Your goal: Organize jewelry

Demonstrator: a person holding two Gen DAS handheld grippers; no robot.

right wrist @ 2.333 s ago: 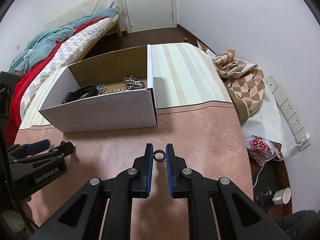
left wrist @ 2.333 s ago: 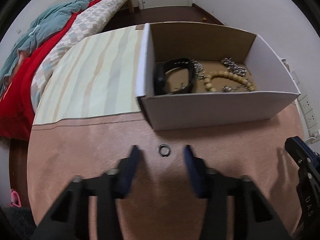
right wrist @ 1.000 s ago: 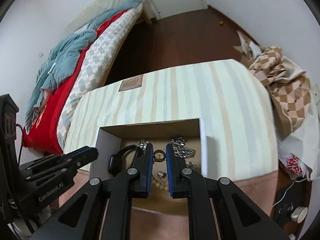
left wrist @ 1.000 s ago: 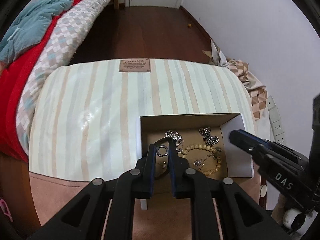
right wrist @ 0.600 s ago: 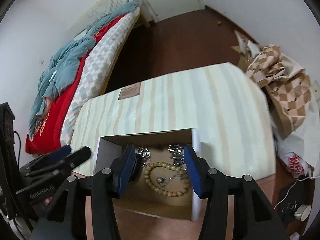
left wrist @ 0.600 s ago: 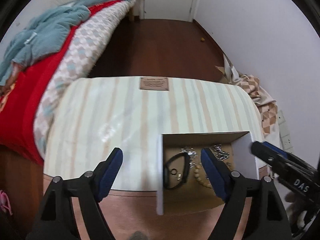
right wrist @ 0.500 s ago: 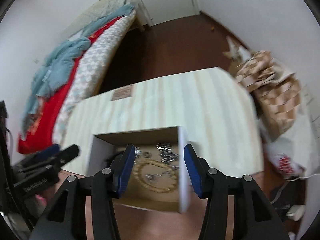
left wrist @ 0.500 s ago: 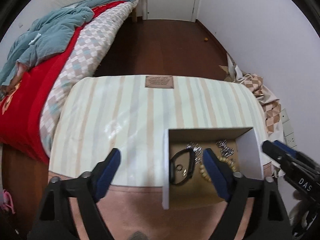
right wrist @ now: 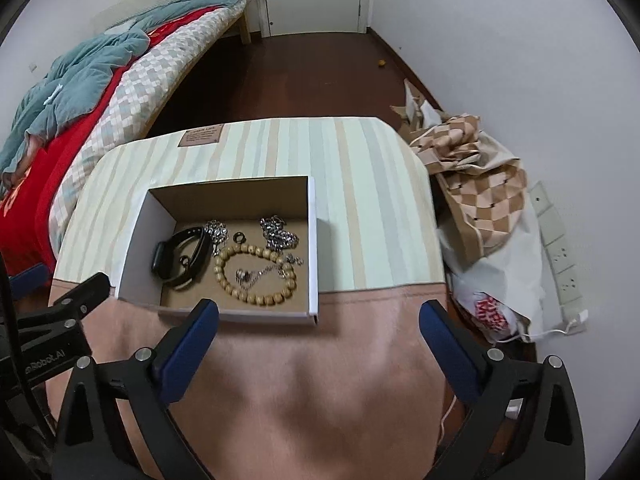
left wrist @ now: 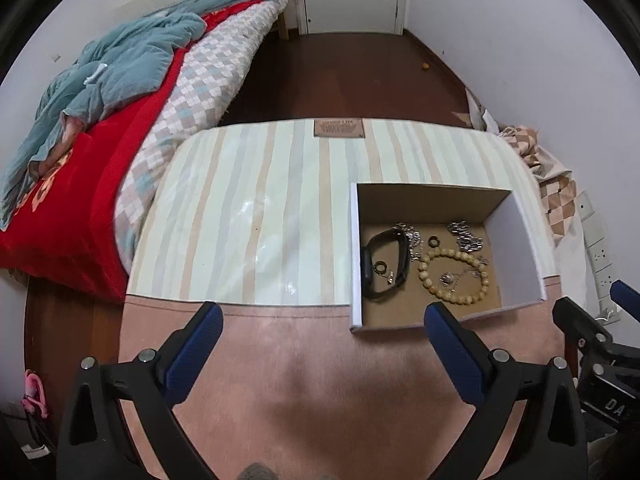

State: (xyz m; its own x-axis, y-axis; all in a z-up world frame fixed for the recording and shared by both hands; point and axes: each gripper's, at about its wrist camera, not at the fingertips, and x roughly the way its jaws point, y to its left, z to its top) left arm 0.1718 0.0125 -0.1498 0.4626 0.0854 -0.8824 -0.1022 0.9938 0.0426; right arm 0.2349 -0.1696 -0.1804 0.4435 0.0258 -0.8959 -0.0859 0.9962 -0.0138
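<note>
- Left wrist view: the open cardboard box (left wrist: 516, 256) sits on the table (left wrist: 320, 360) at the edge of the striped mat (left wrist: 256, 216), to the right of centre, its long axis running left to right across the picture.
- Inside it lie one black wristband (left wrist: 386, 264) with its long axis pointing away from the camera, one bead bracelet (left wrist: 454, 272) lying flat as a loop, two dark rings, ring in the band (left wrist: 380, 267) and ring near the back (left wrist: 433, 241), and two heaps of silver chain (left wrist: 464, 236).
- The left gripper (left wrist: 320, 320) has just been opening; its blue fingers (left wrist: 196, 344) are spread wide, holding and touching nothing, with only bare table between them.
- Right wrist view: the same box (right wrist: 136, 248) lies left of centre, near wall towards the camera, with the wristband (right wrist: 180, 256) at its left and the bracelet (right wrist: 256, 272) in the middle.
- A small silver pendant (right wrist: 244, 275) lies inside the bead loop.
- The right gripper (right wrist: 318, 318) has also just been opening; its fingers (right wrist: 192, 340) are spread far apart and empty, the left one overlapping the box's near edge in the picture.
</note>
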